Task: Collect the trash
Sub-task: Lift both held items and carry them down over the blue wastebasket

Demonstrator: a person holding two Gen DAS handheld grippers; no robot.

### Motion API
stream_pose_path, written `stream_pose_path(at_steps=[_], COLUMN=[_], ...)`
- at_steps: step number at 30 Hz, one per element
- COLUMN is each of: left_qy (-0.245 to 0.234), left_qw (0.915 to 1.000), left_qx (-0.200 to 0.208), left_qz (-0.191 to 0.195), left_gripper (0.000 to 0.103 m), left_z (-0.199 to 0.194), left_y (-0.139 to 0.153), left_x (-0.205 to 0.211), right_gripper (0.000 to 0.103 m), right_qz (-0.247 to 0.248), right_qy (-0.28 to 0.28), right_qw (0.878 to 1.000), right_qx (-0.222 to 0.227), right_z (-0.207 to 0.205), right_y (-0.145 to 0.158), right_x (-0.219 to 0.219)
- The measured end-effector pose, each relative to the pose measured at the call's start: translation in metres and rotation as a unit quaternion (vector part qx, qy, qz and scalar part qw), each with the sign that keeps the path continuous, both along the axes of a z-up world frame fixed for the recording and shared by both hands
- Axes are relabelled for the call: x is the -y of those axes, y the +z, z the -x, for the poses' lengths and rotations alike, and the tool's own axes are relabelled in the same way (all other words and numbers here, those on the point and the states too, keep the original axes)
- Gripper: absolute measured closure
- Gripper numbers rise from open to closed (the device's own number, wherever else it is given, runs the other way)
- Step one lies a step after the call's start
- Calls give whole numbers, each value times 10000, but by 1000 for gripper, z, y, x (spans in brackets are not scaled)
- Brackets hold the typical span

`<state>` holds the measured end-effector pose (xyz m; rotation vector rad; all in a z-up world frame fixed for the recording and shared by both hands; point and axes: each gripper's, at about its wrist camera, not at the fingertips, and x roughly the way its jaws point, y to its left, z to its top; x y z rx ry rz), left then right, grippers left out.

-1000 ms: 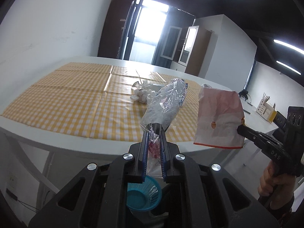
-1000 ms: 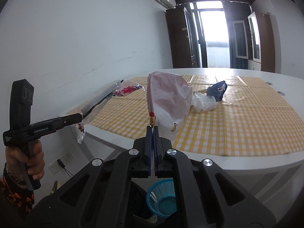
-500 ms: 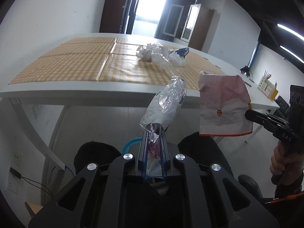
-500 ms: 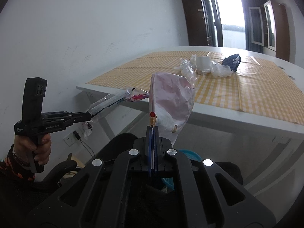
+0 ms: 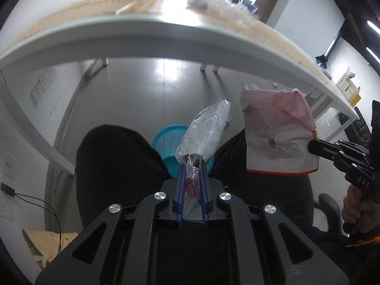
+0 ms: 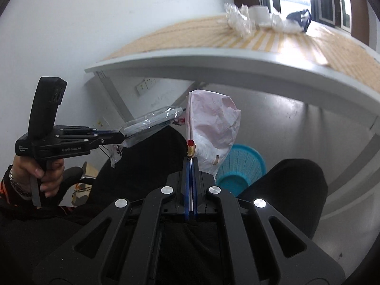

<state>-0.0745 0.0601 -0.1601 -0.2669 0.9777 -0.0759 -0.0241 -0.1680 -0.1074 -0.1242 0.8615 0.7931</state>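
1. My left gripper (image 5: 192, 166) pinches a clear plastic wrapper (image 5: 206, 130), which sticks out forward below the table edge (image 5: 147, 30).
2. A blue basket (image 6: 239, 166) sits on the floor between my knees, under both pieces of trash.
3. My right gripper (image 6: 190, 160) is pressed tight on a crumpled pink-and-white paper bag (image 6: 213, 128), beside the wrapper.

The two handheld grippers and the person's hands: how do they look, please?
Both the left gripper and right gripper are black pistol-grip tools with blue-lined fingers, silver screws and white lettering. The left hand has a metal bracelet and an orange-patterned black sleeve.
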Motion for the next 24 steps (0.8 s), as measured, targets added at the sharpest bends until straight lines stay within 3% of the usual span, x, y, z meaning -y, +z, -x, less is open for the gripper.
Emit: stream_pose_path(at_steps=[4,14,24], left_qy=[85,276,751], left_qw=[9991,9953,9828], left_qx=[-401,-883,-1685], left_qz=[77,-296,-5], left_gripper=[92,92,92], left_z=[-25,-93,-147], left_y=[-32,-93,-147], left_x=[-4,4,-5], right_gripper=[102,101,101], right_qz=[177,688,1069], right_qy=[-45,-343,-629], right_qw=[9995,9946,9840], right_qx=[-254,-694,-1283], right_z=[-21,-78,-128], right_y=[-23,-84,-153], right_x=[-11,-38,-63])
